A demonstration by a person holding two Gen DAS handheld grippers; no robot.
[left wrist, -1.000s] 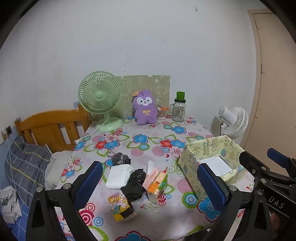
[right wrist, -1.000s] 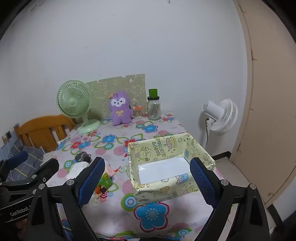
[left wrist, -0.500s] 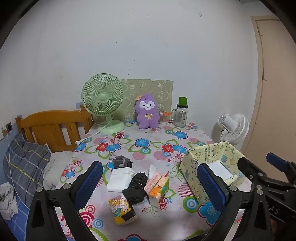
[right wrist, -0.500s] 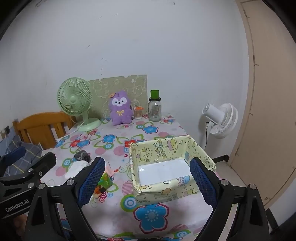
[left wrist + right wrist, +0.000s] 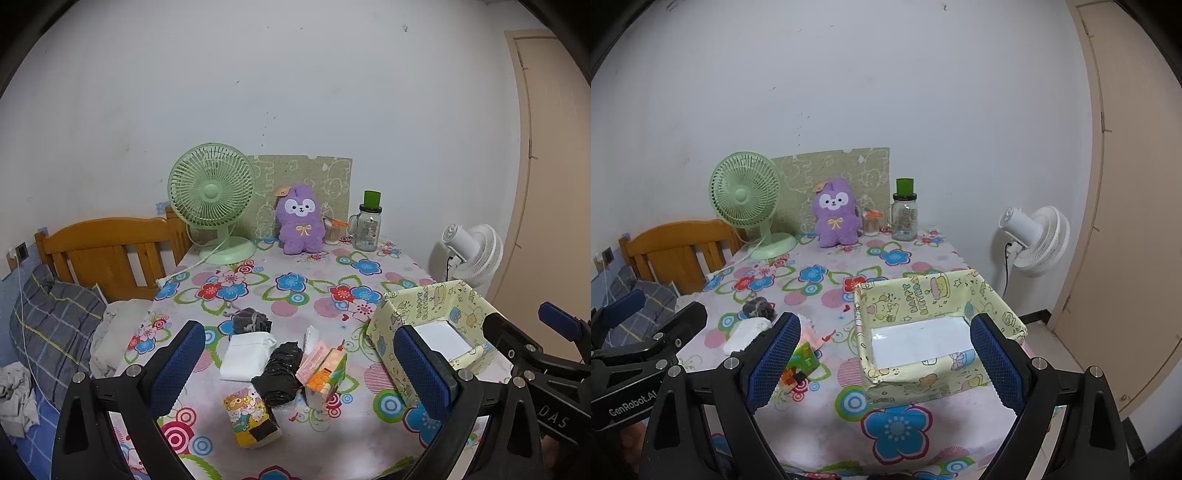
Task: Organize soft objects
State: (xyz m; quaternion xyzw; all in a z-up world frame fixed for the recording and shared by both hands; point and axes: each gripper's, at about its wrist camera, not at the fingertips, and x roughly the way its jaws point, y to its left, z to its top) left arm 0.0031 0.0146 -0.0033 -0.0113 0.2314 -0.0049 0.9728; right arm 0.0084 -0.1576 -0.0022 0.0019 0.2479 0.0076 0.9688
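Note:
On the flowered tablecloth (image 5: 295,291) lies a cluster of soft items: a grey pouch (image 5: 249,319), a white folded cloth (image 5: 246,355), a black rolled bundle (image 5: 280,373), an orange-green tissue pack (image 5: 325,369) and a yellow cartoon tissue pack (image 5: 251,413). A yellow patterned box (image 5: 934,332) stands open at the right with a white bottom. My left gripper (image 5: 299,365) hangs open above the cluster. My right gripper (image 5: 886,358) is open in front of the box. A purple plush (image 5: 300,221) sits at the back.
A green desk fan (image 5: 212,206), a patterned board (image 5: 306,184) and a glass jar with a green lid (image 5: 367,223) line the back edge. A white floor fan (image 5: 1034,240) stands right of the table. A wooden bed frame (image 5: 107,247) with bedding is at the left.
Both grippers have drawn back and up a little, so the table and its objects look smaller and farther. Nothing on the table has moved.

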